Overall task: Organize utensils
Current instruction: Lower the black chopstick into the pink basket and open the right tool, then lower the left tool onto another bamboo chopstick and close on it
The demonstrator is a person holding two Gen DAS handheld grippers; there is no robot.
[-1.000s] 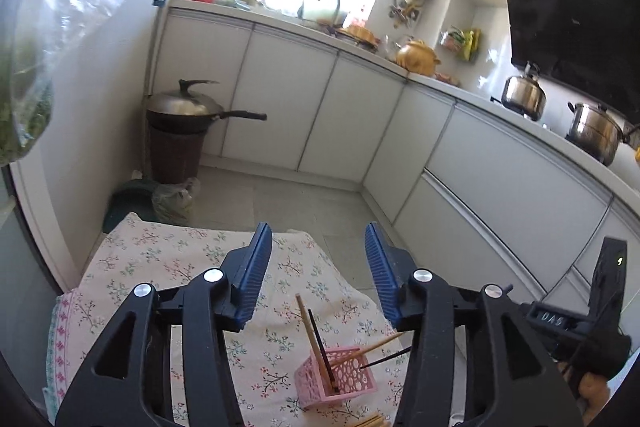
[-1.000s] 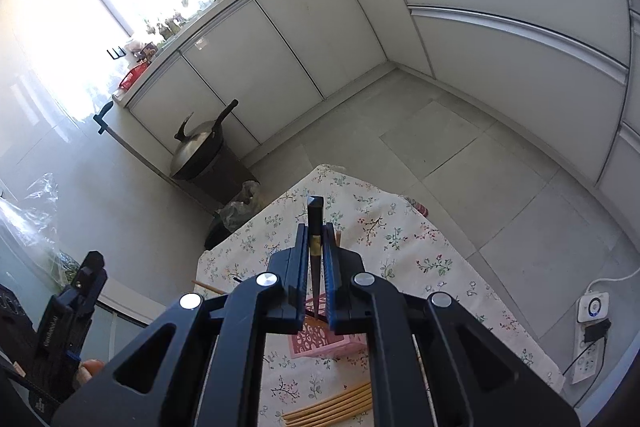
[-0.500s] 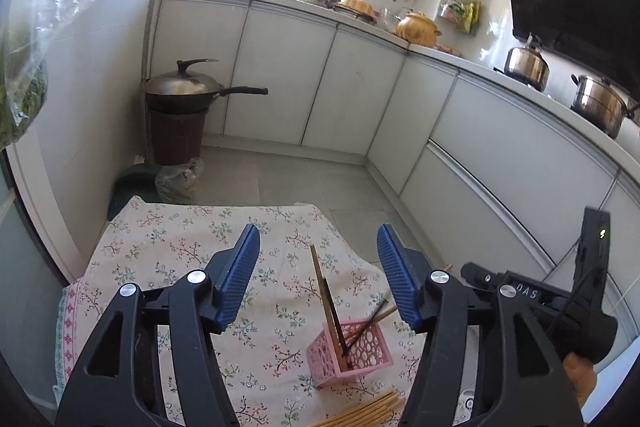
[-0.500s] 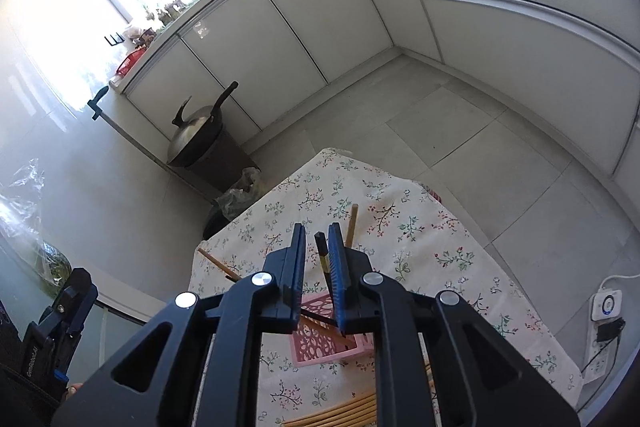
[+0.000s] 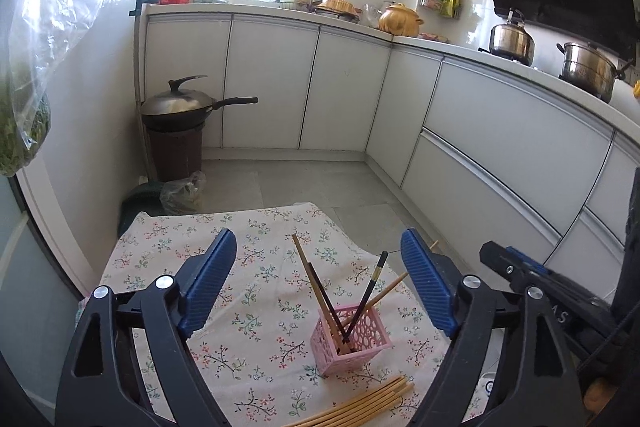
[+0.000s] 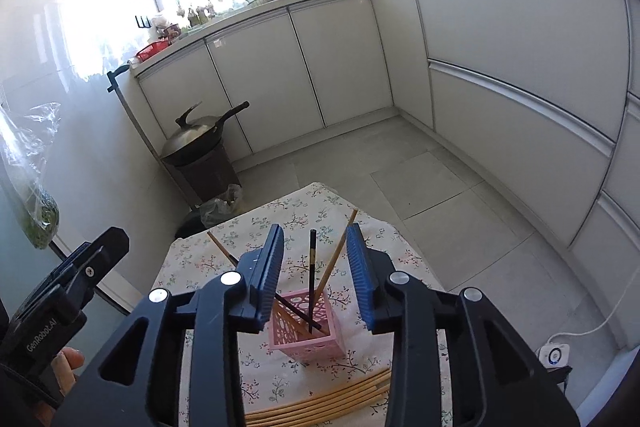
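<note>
A pink perforated holder stands upright on the floral cloth of the tabletop, toward its near right corner. Four chopsticks lean in it, splayed against the rim: a wooden one and a dark one tilt to the left, a black one with a gold band and another wooden one tilt to the right. Their fan likely results from the holder being wide for so few sticks, each resting where its top finds the rim. A bundle of loose wooden chopsticks lies flat along the near edge of the tabletop, just beside the holder, presumably the stock not yet sorted.

The right claw hovers above the holder with its jaws opening; in the right wrist view the black chopstick appears between the blue pads but touches neither, which reads as a release just completed over the holder. The left claw stands with jaws opening wide and empty, the holder framed between its pads, probably readied to take a further stick. A fingertip of the person shows by the left handle. Beyond the tabletop, a lidded wok sits by the white cabinets.
</note>
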